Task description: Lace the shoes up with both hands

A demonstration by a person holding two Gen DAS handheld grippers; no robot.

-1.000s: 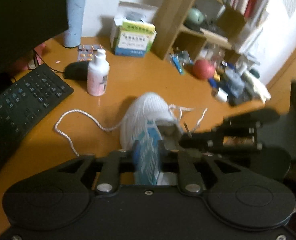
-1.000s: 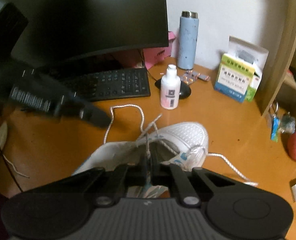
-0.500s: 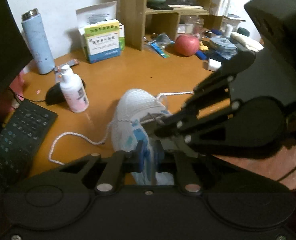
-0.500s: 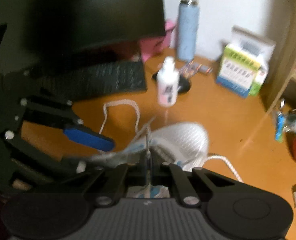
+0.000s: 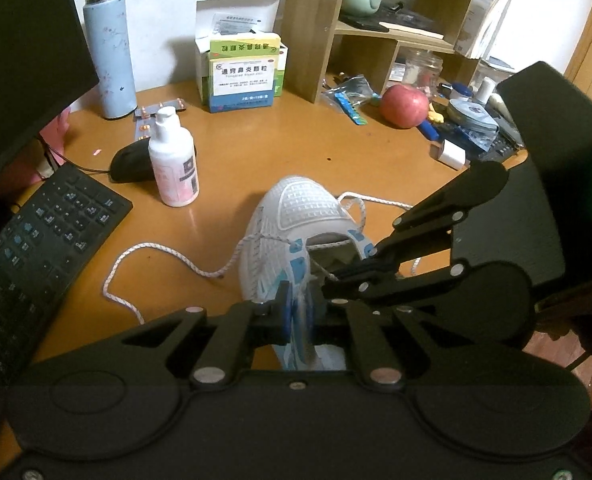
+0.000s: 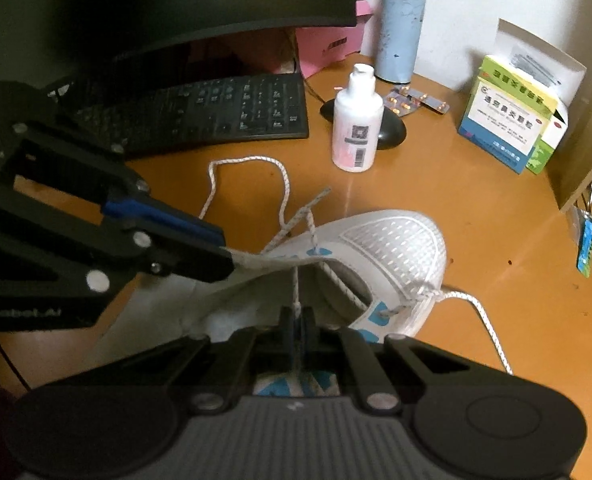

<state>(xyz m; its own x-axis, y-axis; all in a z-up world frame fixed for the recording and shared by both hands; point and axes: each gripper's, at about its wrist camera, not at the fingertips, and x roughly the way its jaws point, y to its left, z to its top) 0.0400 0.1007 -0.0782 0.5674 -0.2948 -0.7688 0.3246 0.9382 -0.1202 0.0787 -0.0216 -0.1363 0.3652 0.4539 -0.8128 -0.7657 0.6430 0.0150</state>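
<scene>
A: Orange-brown desk (image 5: 296, 148) all round, cluttered at the back. At 9 o'clock sits the keyboard (image 5: 35, 240), the white bottle (image 5: 173, 160) at 11, and the white shoe (image 5: 296, 220) dead centre, toe toward 12.

B: What has changed?

A: The left gripper (image 5: 296, 316) stood open 1 second ago; now its jaws are pinched on the shoe's left eyelet flap. The right gripper (image 6: 297, 328) is clamped tight on the lace (image 6: 296, 288), as before, and has dipped closer.

B: Meaning?

A: I judge the flap is now steadied, so threading can go on.

B: And the shoe's look?

A: White mesh, blue eyelet patches, laced only low down. 1 free end loops toward 9 o'clock, another trails toward 3.
</scene>
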